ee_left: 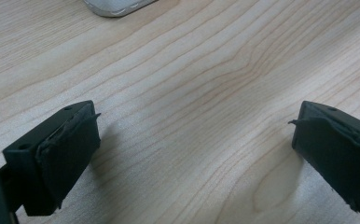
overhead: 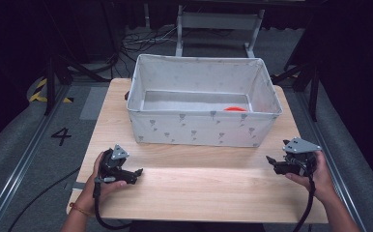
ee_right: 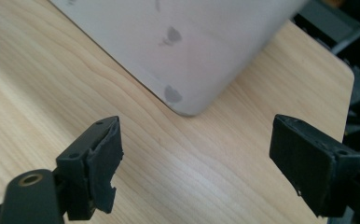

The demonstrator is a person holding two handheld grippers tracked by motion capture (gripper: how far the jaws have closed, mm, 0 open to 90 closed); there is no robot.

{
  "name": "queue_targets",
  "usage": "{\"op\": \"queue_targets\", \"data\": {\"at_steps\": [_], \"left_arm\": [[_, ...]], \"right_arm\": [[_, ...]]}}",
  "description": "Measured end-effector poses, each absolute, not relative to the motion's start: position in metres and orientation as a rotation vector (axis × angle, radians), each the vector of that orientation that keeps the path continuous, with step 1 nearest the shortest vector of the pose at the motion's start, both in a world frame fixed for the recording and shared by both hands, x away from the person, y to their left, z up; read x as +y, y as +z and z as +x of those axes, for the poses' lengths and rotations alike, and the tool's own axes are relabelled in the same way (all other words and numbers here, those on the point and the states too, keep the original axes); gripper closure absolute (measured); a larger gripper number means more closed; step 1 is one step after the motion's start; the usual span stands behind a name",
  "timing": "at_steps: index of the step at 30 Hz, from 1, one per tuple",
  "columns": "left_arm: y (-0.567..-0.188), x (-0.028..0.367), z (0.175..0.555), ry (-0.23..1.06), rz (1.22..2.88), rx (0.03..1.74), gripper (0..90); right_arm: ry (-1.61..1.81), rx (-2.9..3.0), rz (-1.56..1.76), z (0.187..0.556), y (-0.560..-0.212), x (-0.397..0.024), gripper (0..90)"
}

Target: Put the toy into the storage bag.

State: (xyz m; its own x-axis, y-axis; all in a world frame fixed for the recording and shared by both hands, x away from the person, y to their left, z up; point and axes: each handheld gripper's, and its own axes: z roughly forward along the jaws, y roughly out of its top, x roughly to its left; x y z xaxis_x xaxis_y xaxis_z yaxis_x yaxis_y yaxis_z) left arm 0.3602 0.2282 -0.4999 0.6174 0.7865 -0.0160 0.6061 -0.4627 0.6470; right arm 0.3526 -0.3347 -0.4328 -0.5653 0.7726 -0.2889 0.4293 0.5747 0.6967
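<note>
A white fabric bin (overhead: 201, 126) with a grey print stands at the back of the wooden table (overhead: 199, 188). An orange-red object (overhead: 235, 109) lies inside it at the right, mostly hidden by the front wall. My left gripper (overhead: 138, 173) rests low at the front left, jaws open over bare wood (ee_left: 192, 116). My right gripper (overhead: 270, 161) sits at the front right, open and empty, facing the bin's corner (ee_right: 183, 100).
The bin's corner (ee_left: 115, 5) peeks in at the top of the left gripper view. A metal stand (overhead: 218, 26) and cables (overhead: 141, 41) lie on the floor behind the table. The table's right edge (ee_right: 346, 88) is near my right gripper.
</note>
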Motion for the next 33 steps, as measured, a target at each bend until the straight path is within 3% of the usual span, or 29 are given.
{"op": "queue_targets", "data": {"at_steps": [19,33], "left_arm": [[-0.500,0.228,0.360,0.383,2.220,1.094,1.2],[-0.500,0.228,0.359,0.376,2.221,1.105,1.2]], "right_arm": [[0.903,2.272,1.101,0.327,-0.485,-0.374,20.6],[0.975,2.247,1.260,0.323,-0.506,-0.403,15.3]]}}
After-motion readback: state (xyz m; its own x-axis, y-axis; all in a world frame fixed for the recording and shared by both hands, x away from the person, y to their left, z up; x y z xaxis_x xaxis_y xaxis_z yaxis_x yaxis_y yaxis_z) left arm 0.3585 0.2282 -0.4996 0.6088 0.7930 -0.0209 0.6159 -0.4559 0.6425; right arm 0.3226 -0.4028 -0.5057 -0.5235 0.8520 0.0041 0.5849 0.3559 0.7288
